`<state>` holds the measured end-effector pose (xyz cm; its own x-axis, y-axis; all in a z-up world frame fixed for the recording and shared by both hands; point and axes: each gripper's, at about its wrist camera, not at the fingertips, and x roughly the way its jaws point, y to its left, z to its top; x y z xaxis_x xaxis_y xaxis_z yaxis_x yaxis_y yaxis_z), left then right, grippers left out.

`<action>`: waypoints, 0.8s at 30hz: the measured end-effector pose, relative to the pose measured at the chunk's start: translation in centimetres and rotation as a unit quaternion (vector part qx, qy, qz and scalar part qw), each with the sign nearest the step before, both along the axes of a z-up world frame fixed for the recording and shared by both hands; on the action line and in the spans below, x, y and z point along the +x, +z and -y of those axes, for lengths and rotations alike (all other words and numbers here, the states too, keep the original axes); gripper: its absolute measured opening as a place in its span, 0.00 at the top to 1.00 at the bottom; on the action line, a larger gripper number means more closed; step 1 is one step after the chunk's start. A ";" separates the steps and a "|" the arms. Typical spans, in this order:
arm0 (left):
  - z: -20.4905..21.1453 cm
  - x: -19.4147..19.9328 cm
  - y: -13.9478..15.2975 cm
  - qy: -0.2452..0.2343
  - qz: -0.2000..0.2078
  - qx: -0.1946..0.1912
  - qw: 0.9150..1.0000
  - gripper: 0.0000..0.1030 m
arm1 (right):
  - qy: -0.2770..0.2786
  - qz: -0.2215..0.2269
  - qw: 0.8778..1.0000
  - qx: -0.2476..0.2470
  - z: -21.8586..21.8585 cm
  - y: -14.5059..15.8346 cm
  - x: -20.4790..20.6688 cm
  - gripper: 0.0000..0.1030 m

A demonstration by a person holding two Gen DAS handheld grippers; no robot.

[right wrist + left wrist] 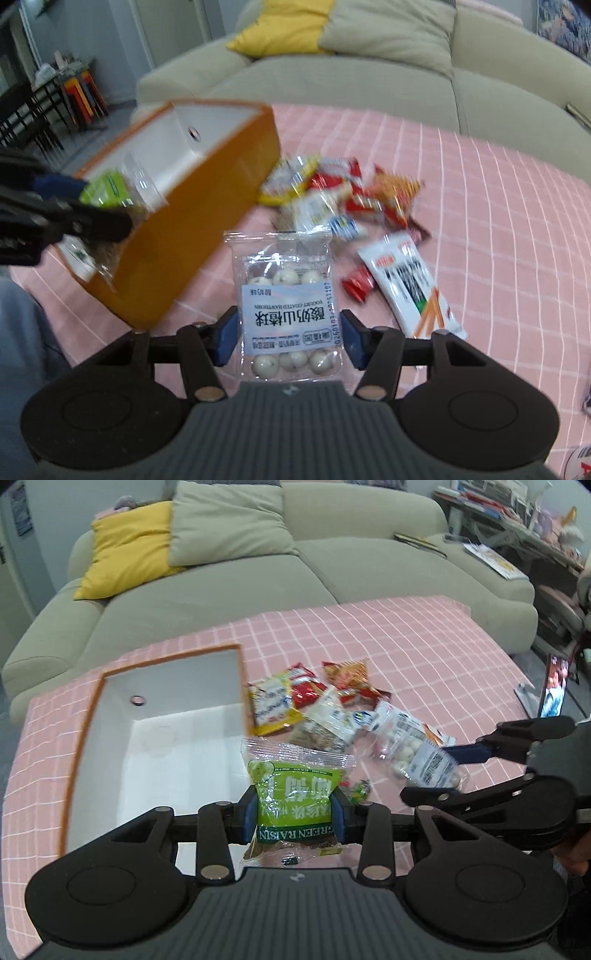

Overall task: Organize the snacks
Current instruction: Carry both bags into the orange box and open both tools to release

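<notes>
Left gripper (294,814) clenched on raisin bag (295,797), held at box's (88,716) near edge, not yet inside. Right gripper (290,338) grips hawthorn pack (286,295) above cloth (480,206). Both packs run lengthwise away from you, print upside down. Risk: slick film slips if you swing fast; grippers sit close, could collide over box. Remaining snacks (314,698) beyond.
</notes>
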<state>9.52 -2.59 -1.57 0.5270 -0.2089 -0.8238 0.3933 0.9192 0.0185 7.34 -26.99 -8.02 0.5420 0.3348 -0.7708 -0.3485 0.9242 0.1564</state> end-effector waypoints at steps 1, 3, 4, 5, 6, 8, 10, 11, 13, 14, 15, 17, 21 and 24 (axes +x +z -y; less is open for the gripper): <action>-0.7 0.1 0.4 0.006 0.002 -0.003 1.000 0.58 | 0.007 0.012 1.000 0.000 -0.6 0.9 -0.1 0.47; -2.3 0.4 1.2 0.018 0.008 -0.006 1.000 0.58 | 0.020 0.027 0.999 0.005 -1.9 2.6 -0.2 0.47; -3.0 0.6 1.6 0.023 0.012 -0.007 1.000 0.58 | 0.026 0.031 0.999 0.010 -2.6 3.4 -0.1 0.47; -3.8 0.8 1.9 0.029 0.015 -0.008 0.999 0.58 | 0.032 0.033 0.999 0.015 -3.4 4.1 0.1 0.47; -4.6 1.0 2.3 0.035 0.019 -0.008 0.999 0.58 | 0.039 0.035 0.998 0.020 -4.2 4.7 0.3 0.47; -5.9 1.4 2.8 0.044 0.026 -0.004 0.999 0.58 | 0.051 0.039 0.998 0.027 -6.0 5.8 0.6 0.47; -7.2 1.9 3.0 0.052 0.027 0.003 0.998 0.58 | 0.068 0.043 0.996 0.025 -8.0 6.5 0.9 0.47; -7.8 2.3 2.9 0.057 0.024 0.005 0.998 0.58 | 0.077 0.042 0.996 0.023 -9.0 6.7 1.0 0.47; -9.1 2.9 2.5 0.062 0.010 0.005 0.998 0.58 | 0.095 0.034 0.995 0.018 -11.1 7.1 1.5 0.47; -9.6 3.4 2.2 0.066 0.001 0.004 0.998 0.58 | 0.105 0.029 0.994 0.015 -12.1 7.2 1.6 0.46; -10.1 3.7 1.9 0.067 -0.008 0.007 0.998 0.58 | 0.116 0.024 0.993 0.007 -13.2 7.1 1.9 0.46; -10.6 4.3 1.2 0.067 -0.023 0.021 0.997 0.58 | 0.132 0.013 0.991 -0.007 -15.1 6.8 2.3 0.46; -11.9 5.4 -0.3 0.071 -0.053 0.045 0.995 0.58 | 0.150 -0.024 0.988 -0.036 -18.7 5.0 4.1 0.46; -12.3 6.5 -1.4 0.071 -0.074 0.057 0.993 0.58 | 0.161 -0.045 0.984 -0.057 -20.4 3.4 5.1 0.46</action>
<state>15.98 9.73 -2.99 0.4152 -0.0427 -0.9087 0.2666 0.9607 0.0767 12.44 -6.59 -4.61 0.3495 0.3859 -0.8538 -0.6155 0.7816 0.1013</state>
